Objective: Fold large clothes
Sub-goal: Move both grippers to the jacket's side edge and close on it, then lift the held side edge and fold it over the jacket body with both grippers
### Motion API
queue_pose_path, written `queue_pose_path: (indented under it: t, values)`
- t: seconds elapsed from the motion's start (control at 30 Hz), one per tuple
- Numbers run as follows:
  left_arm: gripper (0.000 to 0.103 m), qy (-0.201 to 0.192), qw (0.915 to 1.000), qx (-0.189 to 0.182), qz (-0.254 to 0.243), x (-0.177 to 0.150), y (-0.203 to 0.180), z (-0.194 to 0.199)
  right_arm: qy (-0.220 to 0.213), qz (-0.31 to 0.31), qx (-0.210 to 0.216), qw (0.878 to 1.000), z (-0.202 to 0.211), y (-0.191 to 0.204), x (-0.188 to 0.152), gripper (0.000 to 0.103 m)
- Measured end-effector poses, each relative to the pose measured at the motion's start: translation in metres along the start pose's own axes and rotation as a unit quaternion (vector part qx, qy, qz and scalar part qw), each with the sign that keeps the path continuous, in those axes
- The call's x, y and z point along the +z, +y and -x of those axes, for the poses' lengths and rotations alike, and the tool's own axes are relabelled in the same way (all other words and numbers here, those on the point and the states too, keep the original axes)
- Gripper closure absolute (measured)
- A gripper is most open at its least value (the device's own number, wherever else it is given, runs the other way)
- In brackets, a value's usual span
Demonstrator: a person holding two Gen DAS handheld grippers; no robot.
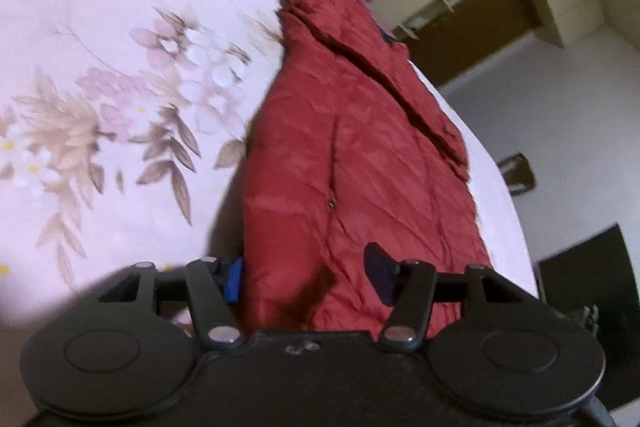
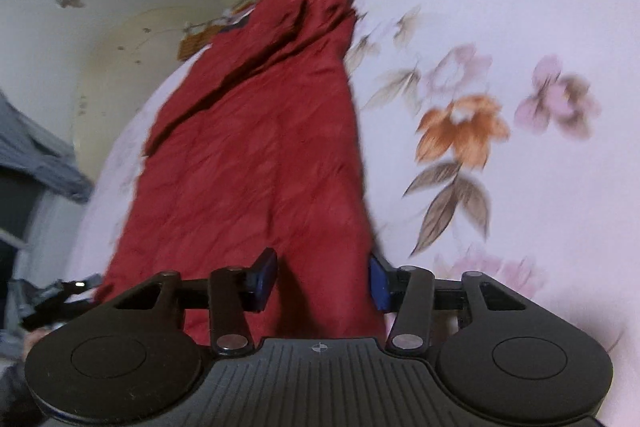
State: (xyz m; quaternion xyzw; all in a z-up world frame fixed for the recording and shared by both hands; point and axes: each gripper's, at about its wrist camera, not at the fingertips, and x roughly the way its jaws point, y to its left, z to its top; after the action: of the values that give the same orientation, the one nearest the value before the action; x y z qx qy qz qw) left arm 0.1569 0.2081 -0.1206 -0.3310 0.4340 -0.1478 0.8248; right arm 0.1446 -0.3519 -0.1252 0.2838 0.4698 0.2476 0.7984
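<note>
1. Across the bed, whose pale floral sheet fills most of both views, lies the red garment: a long, crinkled, quilted-looking piece stretched away from us, already narrowed into a strip with a folded-in flap along one side.
2. On its near hem we have both tools. Our left tool straddles one near corner with jaws set wide, cloth lying between the blue pads; we cannot tell whether the pads pinch anything, and by their spread we judge them not closed.
3. Our right tool sits likewise at the other near corner of the red garment, jaws parted with fabric between them, nothing gripped as far as we can see.
4. We judge the step in hand to be taking the near hem to fold it toward the far end. To do it well, we should close both tools on the same edge, catch all layers, lift evenly, and keep the hem taut so the flap does not slide out.
5. Room matters: one long edge of the garment runs close to the bed's edge, beyond which is floor and furniture, while the other side has broad open sheet.
6. Ahead, the garment's far tip nearly reaches the bed's far edge, so the fold should land short of it.
</note>
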Motion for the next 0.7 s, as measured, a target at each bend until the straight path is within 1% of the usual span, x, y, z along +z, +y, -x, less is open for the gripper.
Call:
queue_pose_path:
  t: [0.07, 0.13, 0.17, 0.2, 0.23, 0.27, 0.3, 0.4, 0.5, 0.57, 0.7]
  values:
    - [0.046, 0.012, 0.9996, -0.022, -0.015, 0.006, 0.004, -0.007, 0.013, 0.000, 0.027, 1.000, -0.010, 0.001, 0.001, 0.055]
    - [0.049, 0.014, 0.9989, -0.044, -0.009, 0.013, 0.010, -0.013, 0.018, 0.009, 0.049, 0.999, -0.021, 0.003, 0.006, 0.056]
    - [0.061, 0.016, 0.9989, -0.045, -0.008, 0.016, 0.011, -0.016, 0.020, 0.004, 0.058, 0.998, -0.026, 0.002, 0.009, 0.064]
    - [0.082, 0.018, 0.9991, -0.033, -0.020, 0.016, 0.009, -0.020, 0.027, -0.001, 0.063, 0.998, -0.030, 0.000, 0.010, 0.085]
    - [0.091, 0.020, 0.9991, -0.017, -0.034, 0.015, 0.005, -0.023, 0.030, 0.003, 0.059, 0.998, -0.033, 0.000, 0.010, 0.088]
    - [0.093, 0.017, 0.9990, -0.013, -0.038, 0.012, 0.004, -0.023, 0.029, 0.009, 0.056, 0.998, -0.033, 0.002, 0.009, 0.090]
    - [0.096, 0.004, 0.9991, -0.015, -0.040, 0.008, 0.002, -0.021, 0.025, 0.014, 0.055, 0.998, -0.030, 0.004, 0.008, 0.091]
    - [0.098, -0.046, 0.9979, -0.032, -0.033, 0.001, -0.006, -0.003, -0.010, 0.019, 0.070, 0.997, -0.009, 0.010, 0.010, 0.093]
    - [0.098, -0.102, 0.9926, -0.057, -0.034, 0.007, -0.028, 0.017, -0.050, 0.041, 0.078, 0.995, 0.015, 0.026, 0.025, 0.095]
    - [0.098, -0.128, 0.9887, -0.065, -0.044, 0.021, -0.044, 0.024, -0.071, 0.057, 0.083, 0.992, 0.025, 0.037, 0.038, 0.095]
    - [0.098, -0.161, 0.9823, -0.072, -0.062, 0.064, -0.069, 0.025, -0.116, 0.085, 0.095, 0.985, 0.036, 0.062, 0.075, 0.095]
